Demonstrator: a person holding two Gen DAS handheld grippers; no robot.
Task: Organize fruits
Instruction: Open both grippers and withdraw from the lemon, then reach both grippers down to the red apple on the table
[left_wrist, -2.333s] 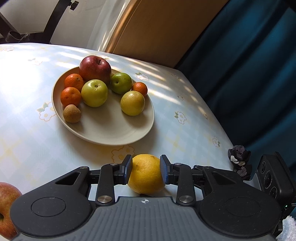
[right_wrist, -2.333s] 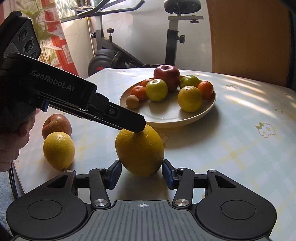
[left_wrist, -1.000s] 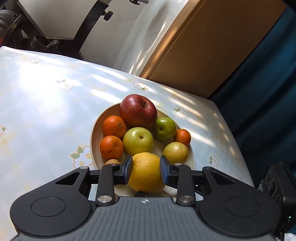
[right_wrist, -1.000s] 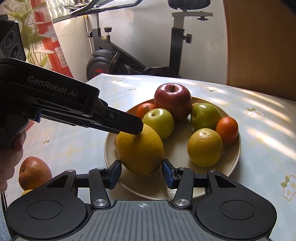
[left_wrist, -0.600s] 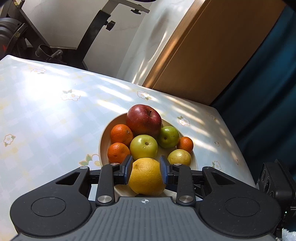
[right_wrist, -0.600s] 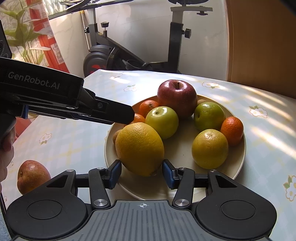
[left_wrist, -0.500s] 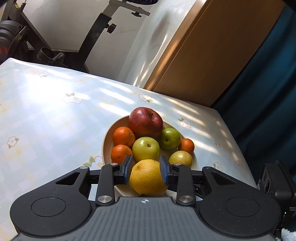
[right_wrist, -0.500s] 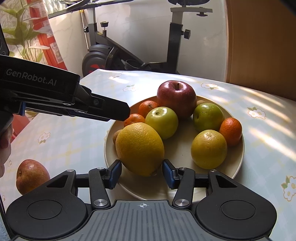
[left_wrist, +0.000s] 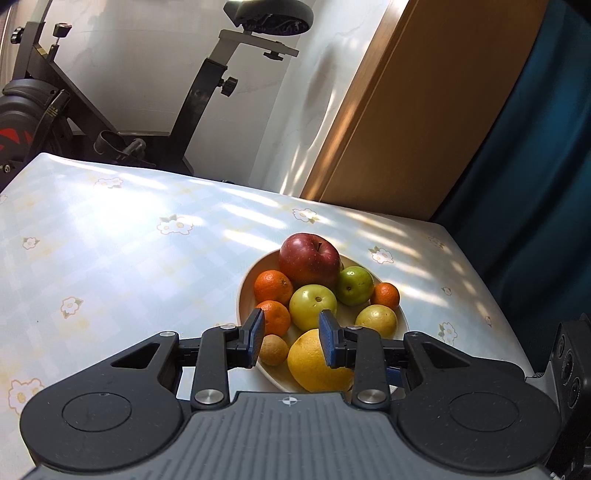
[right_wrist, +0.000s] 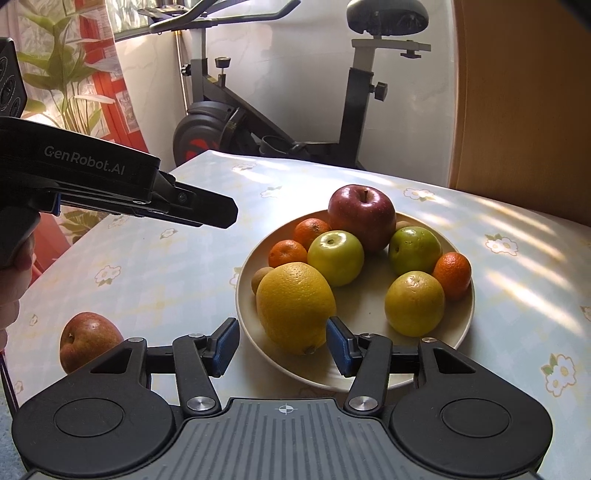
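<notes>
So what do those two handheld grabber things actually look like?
Each is matte black plastic with a ribbed grey top and two round discs. The left gripper and right gripper have blue-padded fingers on jointed links with silver screws. White "GenRobot.AI" lettering marks the left one's side.

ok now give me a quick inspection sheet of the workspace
surface: table under a floral checked cloth, streaked with sunlight
job's things: plate holds big yellow citrus, red apple, two green apples, three mandarins, yellow-green fruit, kiwi; second red apple lies off the plate on the cloth
clutter: nothing seen
grippers: left tool raised beside the plate, jaws slightly apart, empty; right tool jaws opening, citrus between them, resting on the plate
cables: nothing seen
surroundings: exercise bike, plant, wooden panel, dark curtain
</notes>
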